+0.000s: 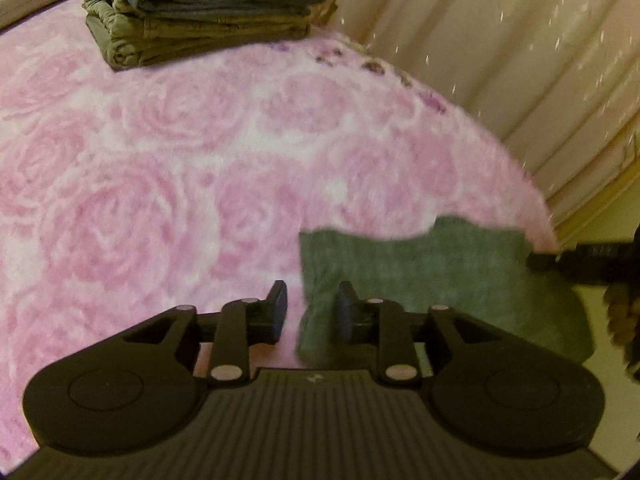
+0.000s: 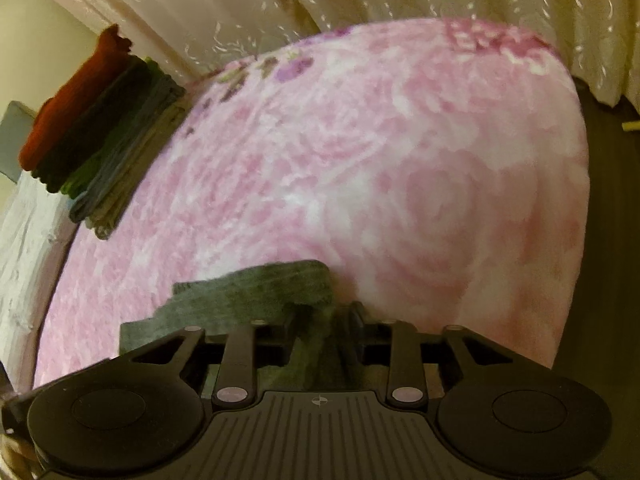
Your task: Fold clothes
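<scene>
The grey cloth [image 1: 420,276] lies on the pink rose-patterned blanket [image 1: 160,168], at about 4 o'clock in the left wrist view. The left gripper [image 1: 312,312] stands with its jaws apart — the cloth's left edge hangs just beside its right finger, nothing pinched. The right gripper [image 2: 326,332] is clamped on a bunched fold of that cloth [image 2: 256,292]. The stack of folded clothes [image 1: 200,12] sits at 11 o'clock — well apart, beside a pale curtain [image 1: 500,40].

Bedroom: pink rose blanket [image 1: 180,152], curtains [image 1: 520,60], folded clothes stack [image 1: 200,20].
</scene>
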`<state>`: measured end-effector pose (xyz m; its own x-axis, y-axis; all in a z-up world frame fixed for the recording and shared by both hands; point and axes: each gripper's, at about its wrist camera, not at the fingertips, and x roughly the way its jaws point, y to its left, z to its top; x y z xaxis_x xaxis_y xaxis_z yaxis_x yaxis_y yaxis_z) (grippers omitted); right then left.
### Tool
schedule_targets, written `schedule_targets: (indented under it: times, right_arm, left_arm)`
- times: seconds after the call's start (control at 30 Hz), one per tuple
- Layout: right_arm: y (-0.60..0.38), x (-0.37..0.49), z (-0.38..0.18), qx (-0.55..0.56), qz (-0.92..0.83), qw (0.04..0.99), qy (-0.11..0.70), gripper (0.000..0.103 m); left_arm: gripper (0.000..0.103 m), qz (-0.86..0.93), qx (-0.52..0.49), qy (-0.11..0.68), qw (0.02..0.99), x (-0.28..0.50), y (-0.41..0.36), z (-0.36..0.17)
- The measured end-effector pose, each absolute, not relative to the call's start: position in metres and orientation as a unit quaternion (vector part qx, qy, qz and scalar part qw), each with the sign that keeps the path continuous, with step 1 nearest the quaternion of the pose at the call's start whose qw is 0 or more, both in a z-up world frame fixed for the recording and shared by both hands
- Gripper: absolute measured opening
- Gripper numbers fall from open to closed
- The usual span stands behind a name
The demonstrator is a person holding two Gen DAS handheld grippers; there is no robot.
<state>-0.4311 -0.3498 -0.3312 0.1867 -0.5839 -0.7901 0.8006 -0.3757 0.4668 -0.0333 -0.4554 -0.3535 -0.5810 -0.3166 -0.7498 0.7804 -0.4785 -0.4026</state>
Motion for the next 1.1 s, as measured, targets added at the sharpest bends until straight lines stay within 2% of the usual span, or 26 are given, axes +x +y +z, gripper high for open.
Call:
schedule_targets:
  times: [0.07,0.13,0.17,0.2,0.23,0.37,0.4,0.67,0.77,0.83,1.1]
  right_arm:
    - [-0.351,-0.431,-0.329,0.536,-0.630,0.554,0.096,0.032]
    - [-0.354,-0.430,-0.330,0.534,-0.630,0.556,0.094,0.032]
    - [-0.356,-0.429,-0.332,0.532,-0.630,0.558,0.098,0.032]
    - [-0.357,-0.427,-0.332,0.525,-0.632,0.560,0.106,0.031]
    - [-0.358,-0.425,-0.331,0.516,-0.635,0.564,0.114,0.020]
    - [-0.355,-0.421,-0.322,0.485,-0.640,0.580,0.135,0.020]
    - [-0.354,-0.422,-0.322,0.487,-0.638,0.582,0.132,0.020]
    - [-0.354,-0.415,-0.315,0.457,-0.639,0.602,0.142,0.020]
    - [-0.357,-0.414,-0.320,0.459,-0.635,0.602,0.151,0.019]
    - [-0.355,-0.413,-0.317,0.446,-0.638,0.609,0.153,0.002]
    - [-0.346,-0.411,-0.298,0.407,-0.644,0.635,0.124,0.002]
  left_arm:
    - [0.033,-0.804,0.304,0.387,0.334,-0.040,-0.464,-0.356]
    - [0.029,-0.803,0.311,0.392,0.324,-0.050,-0.472,-0.362]
    - [0.019,-0.804,0.316,0.387,0.322,-0.055,-0.473,-0.364]
    - [0.000,-0.806,0.324,0.375,0.324,-0.060,-0.473,-0.365]
    - [0.000,-0.808,0.332,0.362,0.325,-0.064,-0.472,-0.366]
    - [0.001,-0.810,0.329,0.360,0.327,-0.063,-0.471,-0.365]
    - [0.005,-0.809,0.330,0.358,0.330,-0.063,-0.470,-0.365]
    - [0.006,-0.823,0.320,0.321,0.342,-0.064,-0.465,-0.356]
    - [0.000,-0.828,0.315,0.311,0.344,-0.063,-0.463,-0.352]
    - [0.000,-0.832,0.312,0.303,0.345,-0.063,-0.461,-0.350]
    - [0.000,-0.842,0.285,0.281,0.363,-0.058,-0.458,-0.340]
